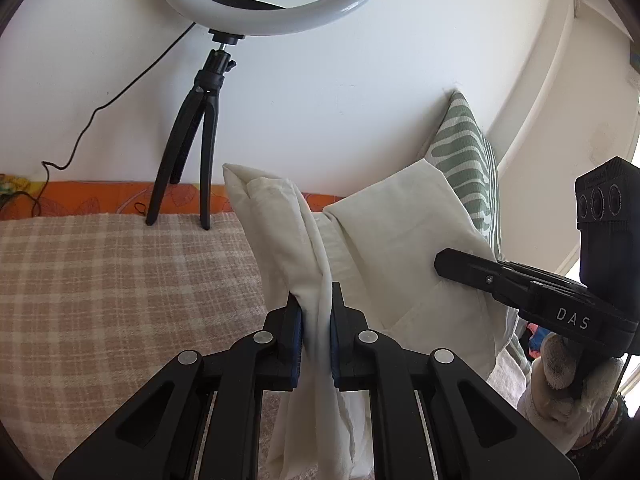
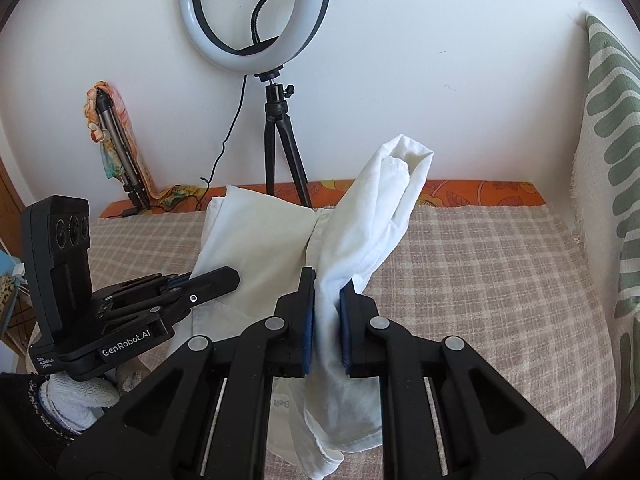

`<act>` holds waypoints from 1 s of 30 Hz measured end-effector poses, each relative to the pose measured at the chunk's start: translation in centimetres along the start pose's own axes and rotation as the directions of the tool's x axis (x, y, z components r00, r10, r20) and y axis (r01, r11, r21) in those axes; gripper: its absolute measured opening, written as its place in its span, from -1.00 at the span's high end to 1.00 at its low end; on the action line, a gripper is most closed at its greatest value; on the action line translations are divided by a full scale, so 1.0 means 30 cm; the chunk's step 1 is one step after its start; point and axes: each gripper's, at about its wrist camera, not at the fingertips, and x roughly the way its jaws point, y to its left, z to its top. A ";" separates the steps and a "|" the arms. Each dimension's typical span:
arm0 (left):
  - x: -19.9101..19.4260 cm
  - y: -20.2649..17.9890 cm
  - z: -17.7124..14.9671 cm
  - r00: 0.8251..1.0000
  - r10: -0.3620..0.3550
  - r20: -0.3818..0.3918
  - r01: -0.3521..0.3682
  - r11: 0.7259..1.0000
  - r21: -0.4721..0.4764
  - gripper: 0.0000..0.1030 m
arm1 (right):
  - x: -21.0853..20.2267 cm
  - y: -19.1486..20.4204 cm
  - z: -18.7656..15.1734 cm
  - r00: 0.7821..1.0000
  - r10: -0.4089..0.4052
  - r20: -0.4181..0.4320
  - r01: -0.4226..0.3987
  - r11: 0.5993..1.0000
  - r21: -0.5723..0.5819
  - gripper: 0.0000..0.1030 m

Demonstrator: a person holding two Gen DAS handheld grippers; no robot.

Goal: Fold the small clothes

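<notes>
The ring light [image 1: 276, 8] is cut off at twelve o'clock; the garment label [image 2: 280, 404] print is too small to read

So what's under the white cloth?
Under the white cloth is the checked blanket. Both grippers, left and right, pinch it up; the blanket right beneath stays hidden.
</notes>
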 end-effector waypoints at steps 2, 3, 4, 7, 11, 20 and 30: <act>0.043 0.010 -0.001 1.000 0.010 -0.009 -0.010 1.000 -0.007 0.82 | 0.046 -0.045 0.006 1.000 -0.006 -0.008 0.006 1.000 0.006 0.77; 0.064 0.016 -0.002 1.000 0.013 -0.016 -0.013 1.000 -0.011 0.82 | 0.065 -0.065 0.009 1.000 -0.007 -0.011 0.007 1.000 0.008 0.77; 0.081 0.019 -0.003 1.000 0.018 -0.021 -0.018 1.000 -0.013 0.82 | 0.086 -0.085 0.010 1.000 -0.009 -0.015 0.009 1.000 0.012 0.77; 0.122 0.033 -0.010 0.999 0.029 -0.037 -0.030 0.999 -0.023 0.82 | 0.141 -0.143 0.014 0.999 -0.019 -0.026 0.019 1.000 0.018 0.77; 0.143 0.050 -0.009 0.997 0.053 -0.048 -0.054 0.998 -0.028 0.82 | 0.202 -0.217 0.019 0.998 -0.051 -0.045 0.052 0.998 0.020 0.77; 0.154 0.103 -0.012 0.984 0.136 -0.117 -0.143 0.988 -0.061 0.68 | 0.291 -0.342 0.010 0.967 -0.208 -0.145 0.219 0.974 0.059 0.63; 0.083 0.098 -0.002 0.958 0.269 -0.095 -0.271 0.963 -0.008 -0.46 | 0.219 -0.396 0.033 0.950 -0.295 -0.100 0.305 0.945 0.117 -0.43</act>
